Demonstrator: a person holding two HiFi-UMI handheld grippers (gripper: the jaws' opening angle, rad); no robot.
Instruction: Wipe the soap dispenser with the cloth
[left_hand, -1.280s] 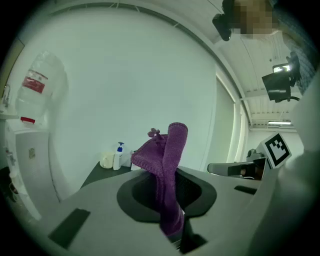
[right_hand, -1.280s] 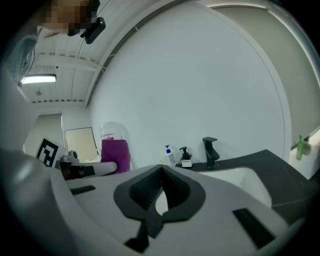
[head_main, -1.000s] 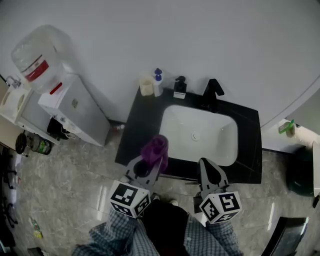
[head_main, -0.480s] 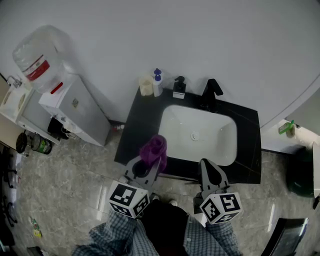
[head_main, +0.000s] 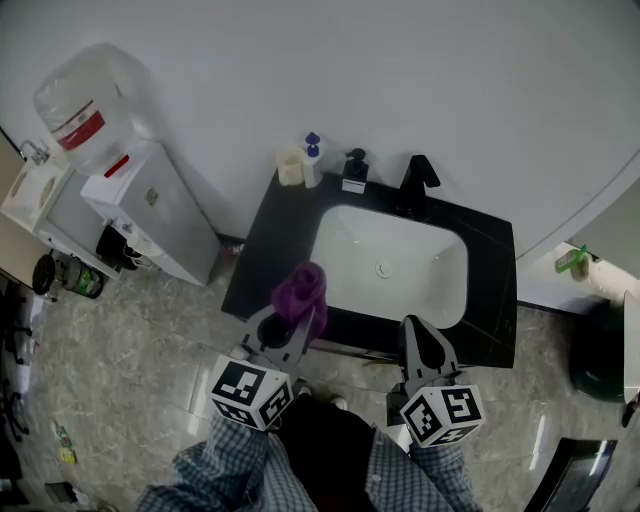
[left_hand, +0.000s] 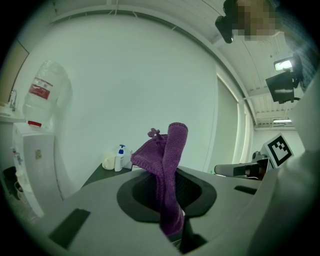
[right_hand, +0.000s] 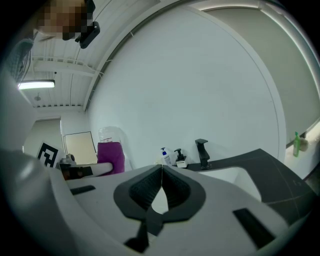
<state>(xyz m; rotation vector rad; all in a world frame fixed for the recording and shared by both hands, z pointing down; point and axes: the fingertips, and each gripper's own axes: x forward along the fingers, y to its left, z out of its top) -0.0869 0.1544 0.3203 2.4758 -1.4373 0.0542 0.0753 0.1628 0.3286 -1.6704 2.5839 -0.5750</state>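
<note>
Since the earlier frame, the left tool (head_main: 297, 318) is edging slightly leftward with its load. In the head view it is clamping a purple knitted cloth (head_main: 301, 296) over the black bench (head_main: 262, 250), while the white soap dispenser with a blue pump (head_main: 312, 160) is standing well ahead of its tips. In the left gripper view the cloth is sticking up between the closed jaws, with the dispenser far ahead-left. In the right gripper view the right tool (right_hand: 161, 171) is sitting shut and empty. The wiping looks not yet begun.

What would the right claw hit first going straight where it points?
From the shut right claw, probably the white pump bottle or the black dispenser beside it at the back of the counter; depth unclear.
</note>
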